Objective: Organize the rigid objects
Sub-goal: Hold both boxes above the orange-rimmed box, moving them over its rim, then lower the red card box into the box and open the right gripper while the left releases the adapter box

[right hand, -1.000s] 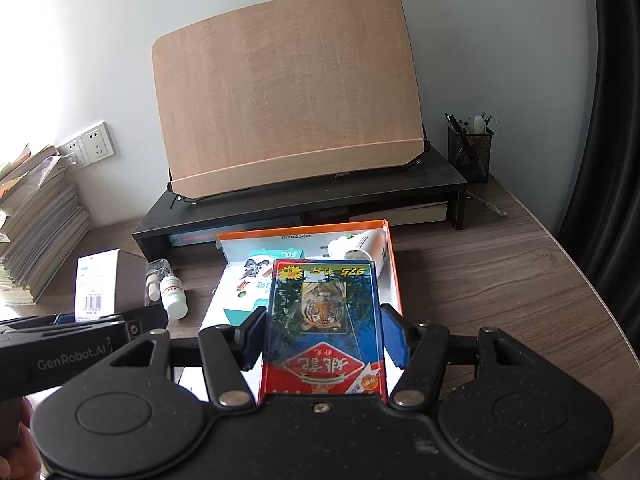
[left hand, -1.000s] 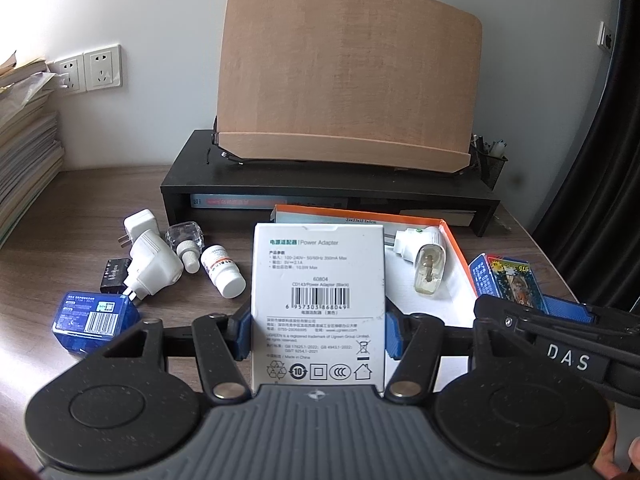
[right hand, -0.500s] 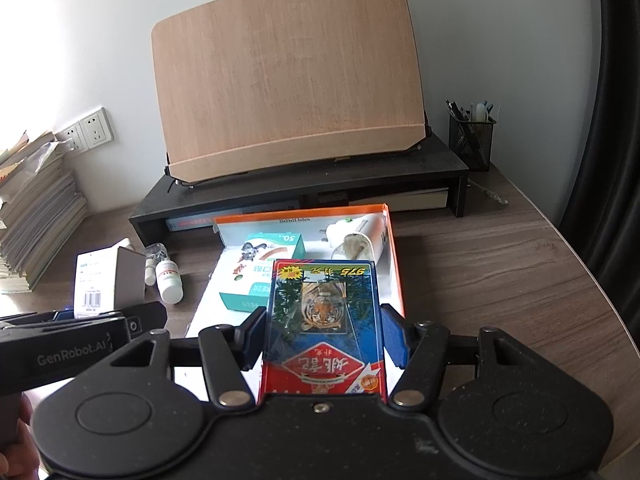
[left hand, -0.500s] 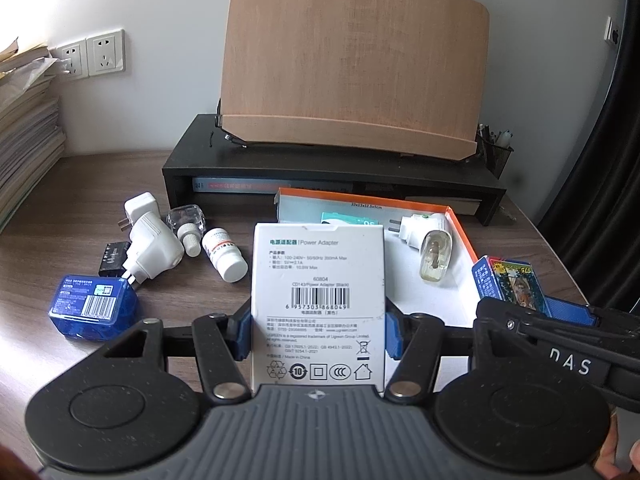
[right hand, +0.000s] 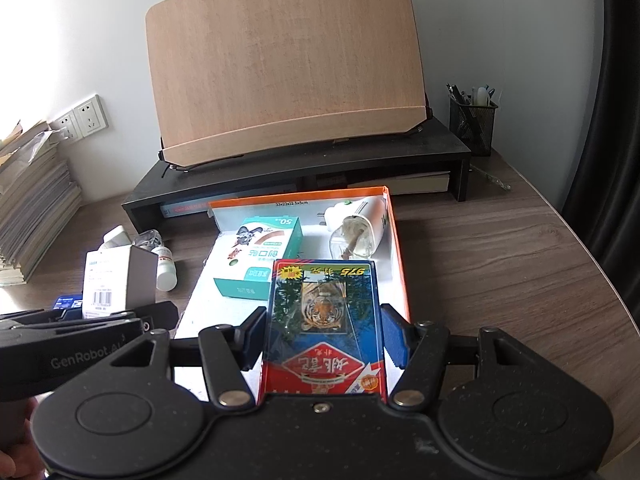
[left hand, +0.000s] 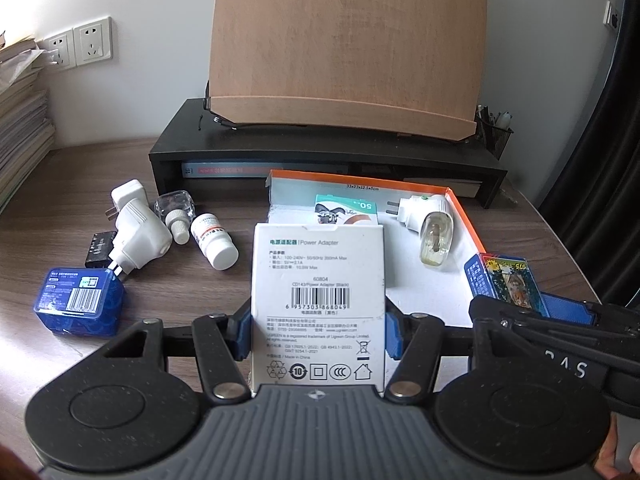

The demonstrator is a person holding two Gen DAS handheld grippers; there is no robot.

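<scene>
Two wrist fisheye views, both angled down and forward across your desk toward the wall.

Your left view looks along the left gripper [left hand: 318, 322] from the desk's left side, close above the surface; your right view looks along the right gripper [right hand: 323, 332] from further right. Both share the orange-rimmed tray [left hand: 466, 216] [right hand: 400, 264], the wooden board [left hand: 348, 44] [right hand: 284, 60] and the black riser [left hand: 320, 152] [right hand: 304, 160], and each catches the other gripper at its edge.

You see the tray [left hand: 472, 224] mid-tabletop [left hand: 60, 184], before the riser [left hand: 320, 152] at the back edge. In the tray lie a plaster box [right hand: 260, 256] left and plug-in lamp [right hand: 356, 232] right. Left of the tray lie the bottle [left hand: 214, 244] and adapters [left hand: 136, 236].
</scene>
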